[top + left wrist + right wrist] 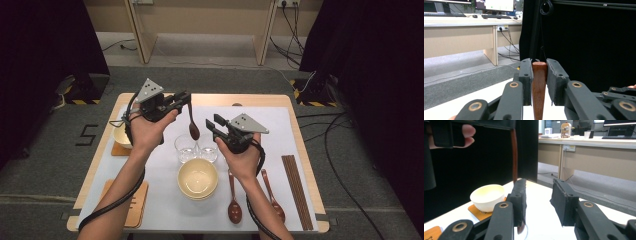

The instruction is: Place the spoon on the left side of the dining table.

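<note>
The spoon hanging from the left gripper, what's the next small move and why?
Probably lower the spoon toward the cream bowl. The left gripper pinches its handle so it hangs bowl-down above the glasses, while the right gripper stands open beside it.

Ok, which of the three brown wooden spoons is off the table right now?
The brown wooden spoon hanging bowl-down from the left gripper, above the clear glasses. The other two spoons lie flat near the right forearm.
</note>
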Available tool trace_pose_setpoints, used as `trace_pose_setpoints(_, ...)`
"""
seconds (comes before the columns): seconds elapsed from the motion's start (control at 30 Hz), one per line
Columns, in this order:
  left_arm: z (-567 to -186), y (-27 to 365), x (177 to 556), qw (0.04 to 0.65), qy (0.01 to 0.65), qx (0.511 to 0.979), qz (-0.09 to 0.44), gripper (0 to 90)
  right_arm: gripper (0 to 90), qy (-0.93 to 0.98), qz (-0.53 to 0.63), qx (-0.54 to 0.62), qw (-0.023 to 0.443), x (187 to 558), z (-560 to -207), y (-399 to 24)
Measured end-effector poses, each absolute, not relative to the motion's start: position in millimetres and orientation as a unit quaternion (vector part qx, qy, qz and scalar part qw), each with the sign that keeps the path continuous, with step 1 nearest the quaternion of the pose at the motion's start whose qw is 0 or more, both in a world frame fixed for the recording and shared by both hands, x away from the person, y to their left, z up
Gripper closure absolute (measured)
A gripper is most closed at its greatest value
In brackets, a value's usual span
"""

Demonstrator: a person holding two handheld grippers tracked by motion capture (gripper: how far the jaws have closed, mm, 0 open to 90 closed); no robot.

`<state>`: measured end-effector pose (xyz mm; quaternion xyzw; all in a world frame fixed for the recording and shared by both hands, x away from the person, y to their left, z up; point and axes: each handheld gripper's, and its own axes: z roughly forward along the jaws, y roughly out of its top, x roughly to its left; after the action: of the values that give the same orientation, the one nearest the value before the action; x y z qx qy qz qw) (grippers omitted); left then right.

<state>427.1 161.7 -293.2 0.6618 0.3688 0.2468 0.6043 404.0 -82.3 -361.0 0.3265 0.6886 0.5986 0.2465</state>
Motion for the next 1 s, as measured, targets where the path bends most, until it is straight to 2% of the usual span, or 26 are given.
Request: trace_pose_setpoints(1.0, -294.3, 206.2, 423.3, 0.599, 0.391, 0.641, 0.278, 74.8, 64.8, 0.686, 0.581, 0.35, 0.262, 397.6, -378.9, -115.3)
